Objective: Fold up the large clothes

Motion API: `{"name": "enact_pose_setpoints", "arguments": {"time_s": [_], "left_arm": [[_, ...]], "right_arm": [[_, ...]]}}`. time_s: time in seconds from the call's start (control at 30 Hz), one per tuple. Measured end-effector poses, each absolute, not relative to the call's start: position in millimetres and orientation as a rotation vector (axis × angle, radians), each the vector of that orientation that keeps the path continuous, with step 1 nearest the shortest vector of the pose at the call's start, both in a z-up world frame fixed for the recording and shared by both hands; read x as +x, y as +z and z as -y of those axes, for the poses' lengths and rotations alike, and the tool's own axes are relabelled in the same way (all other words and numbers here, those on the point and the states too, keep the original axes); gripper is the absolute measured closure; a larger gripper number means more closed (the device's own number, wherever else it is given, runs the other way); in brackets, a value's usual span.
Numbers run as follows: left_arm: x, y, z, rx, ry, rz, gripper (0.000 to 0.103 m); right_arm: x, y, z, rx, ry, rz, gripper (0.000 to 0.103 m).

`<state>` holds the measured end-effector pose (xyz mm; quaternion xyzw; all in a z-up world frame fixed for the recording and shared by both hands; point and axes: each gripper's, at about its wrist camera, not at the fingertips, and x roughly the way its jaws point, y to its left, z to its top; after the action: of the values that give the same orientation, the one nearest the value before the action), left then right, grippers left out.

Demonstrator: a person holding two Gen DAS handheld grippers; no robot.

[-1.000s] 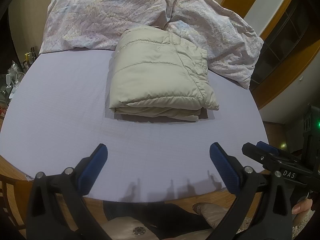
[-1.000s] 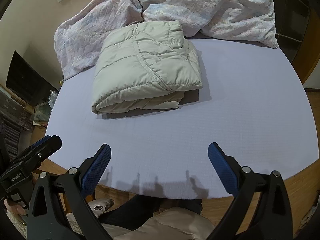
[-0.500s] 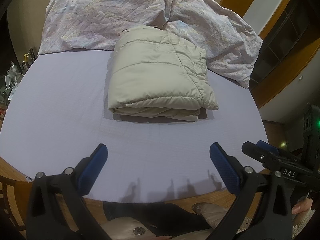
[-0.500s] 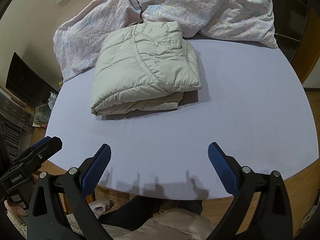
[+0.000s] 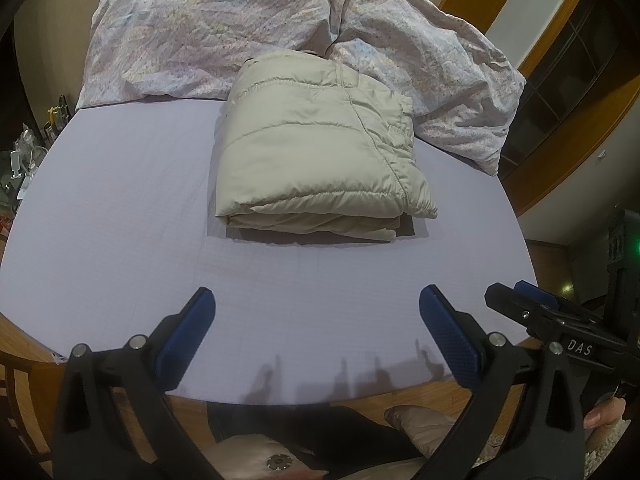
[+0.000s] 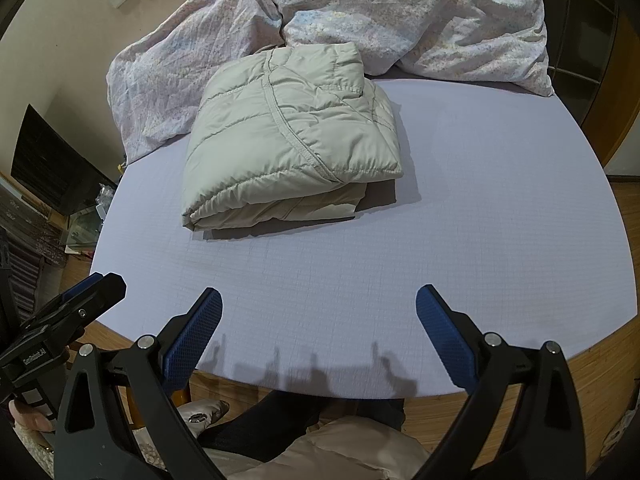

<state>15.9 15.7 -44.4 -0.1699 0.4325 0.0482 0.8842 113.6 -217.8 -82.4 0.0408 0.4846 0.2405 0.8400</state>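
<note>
right wrist: gripper (image 6: 318, 320) wide, empty

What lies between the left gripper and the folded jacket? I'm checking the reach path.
Only bare lavender sheet separates the open left gripper from the folded jacket, as the left wrist view shows.

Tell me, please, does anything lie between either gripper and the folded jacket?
Nothing visible does. Only bare sheet lies between the open left gripper or open right gripper and the jacket; the duvet is behind it.
</note>
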Motion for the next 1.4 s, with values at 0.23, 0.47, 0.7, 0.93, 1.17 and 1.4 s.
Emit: {"name": "enact_pose_setpoints", "arguments": {"time_s": [0.23, 0.47, 0.7, 0.93, 1.17, 1.4], "left_arm": [[15.7, -44.0, -15.7, -0.354, 0.101, -0.900, 0.002], [15.5, -44.3, -16.4, -0.352, 0.101, -0.901, 0.002], [13.9, -42.6, -19.6, -0.354, 0.104, -0.899, 0.002], [13.9, -42.4, -20.3, -0.355, 0.103, -0.899, 0.002], [14.0, -42.1, -20.1, -0.353, 0.104, -0.898, 0.002], [14.3, -41.0, -21.3, -0.354, 0.106, -0.897, 0.002]], "right_arm": [[113.3, -82.4, 217.7, 0.087, 0.509, -1.024, 0.004], [112.9, -82.5, 217.3, 0.088, 0.508, -1.023, 0.004], [112.5, -82.7, 217.0, 0.085, 0.507, -1.022, 0.004], [112.0, -82.4, 215.8, 0.086, 0.506, -1.022, 0.004], [112.8, -82.6, 216.0, 0.086, 0.507, -1.023, 0.004], [112.0, -82.5, 215.2, 0.087, 0.504, -1.021, 0.004]]}}
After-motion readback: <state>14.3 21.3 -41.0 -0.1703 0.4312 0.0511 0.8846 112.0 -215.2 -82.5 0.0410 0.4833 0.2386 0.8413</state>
